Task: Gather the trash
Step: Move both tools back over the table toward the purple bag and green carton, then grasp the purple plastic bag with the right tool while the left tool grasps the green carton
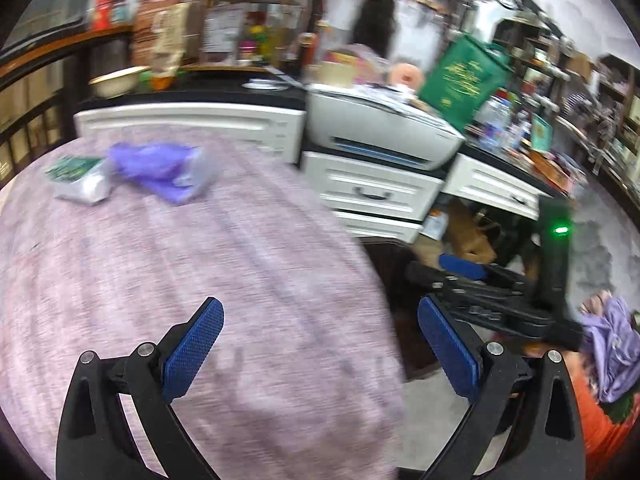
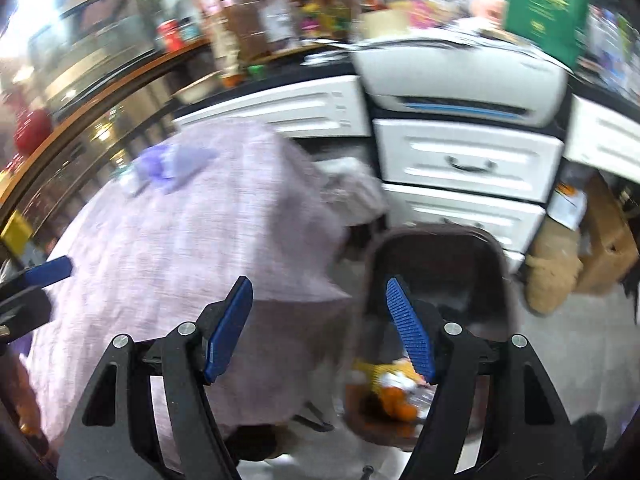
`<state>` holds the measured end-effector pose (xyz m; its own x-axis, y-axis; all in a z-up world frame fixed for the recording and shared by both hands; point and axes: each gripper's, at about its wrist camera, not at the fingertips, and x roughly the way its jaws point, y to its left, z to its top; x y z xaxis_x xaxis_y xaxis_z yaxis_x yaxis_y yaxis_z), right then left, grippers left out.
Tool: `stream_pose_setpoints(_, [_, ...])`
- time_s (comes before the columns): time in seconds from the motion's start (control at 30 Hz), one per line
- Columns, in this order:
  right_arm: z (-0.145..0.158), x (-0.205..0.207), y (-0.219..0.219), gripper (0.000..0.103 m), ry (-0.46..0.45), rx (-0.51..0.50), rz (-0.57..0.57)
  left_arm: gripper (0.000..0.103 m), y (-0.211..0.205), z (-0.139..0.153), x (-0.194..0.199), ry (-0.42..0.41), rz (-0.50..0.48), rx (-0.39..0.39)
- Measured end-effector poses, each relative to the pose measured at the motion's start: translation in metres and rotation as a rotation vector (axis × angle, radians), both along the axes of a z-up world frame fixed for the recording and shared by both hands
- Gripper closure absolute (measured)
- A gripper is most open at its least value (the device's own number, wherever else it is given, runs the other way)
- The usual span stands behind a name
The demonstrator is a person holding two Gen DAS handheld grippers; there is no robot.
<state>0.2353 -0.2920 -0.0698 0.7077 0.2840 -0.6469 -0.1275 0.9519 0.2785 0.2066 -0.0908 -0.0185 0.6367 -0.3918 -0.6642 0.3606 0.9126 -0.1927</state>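
A crumpled purple plastic bag [image 1: 160,170] and a clear wrapper with green print [image 1: 78,180] lie at the far left of a table under a mauve cloth [image 1: 224,264]. My left gripper [image 1: 320,312] hovers open and empty over the cloth's near edge, well short of them. My right gripper [image 2: 320,286] is open and empty too, held over the gap between the table and a dark brown bin [image 2: 436,236] on the floor. Orange and yellow trash [image 2: 396,388] lies in the bin. The purple bag [image 2: 172,164] also shows in the right wrist view. Both views are motion-blurred.
White drawers [image 1: 376,192] and a grey printer [image 1: 384,128] stand behind the table, with a green bag [image 1: 464,76] on top. Cardboard boxes [image 2: 604,240] sit under the desk. A person [image 1: 372,12] stands at the back. Cluttered shelves line the walls.
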Motion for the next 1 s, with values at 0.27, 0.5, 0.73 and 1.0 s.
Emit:
stream_pose_setpoints(0.27, [0.032,0.031,0.086,0.032,-0.057,-0.042,0.231,0.006,0.092,-0.012,0.014,0.037,0.196,0.029])
stream_pose_setpoints(0.5, [0.05,0.09,0.16,0.032,-0.061,-0.152,0.419,0.006,0.144,-0.015,0.026,0.067,0.306,0.027])
stream_pose_setpoints(0.73, [0.054,0.143,0.217,0.032,-0.069,-0.324,0.505,0.006,0.166,-0.021,0.04,0.104,0.35,0.027])
stream_pose_setpoints(1.0, [0.04,0.182,0.26,0.032,-0.108,-0.557,0.536,0.006,0.182,-0.024,0.062,0.137,0.391,-0.005])
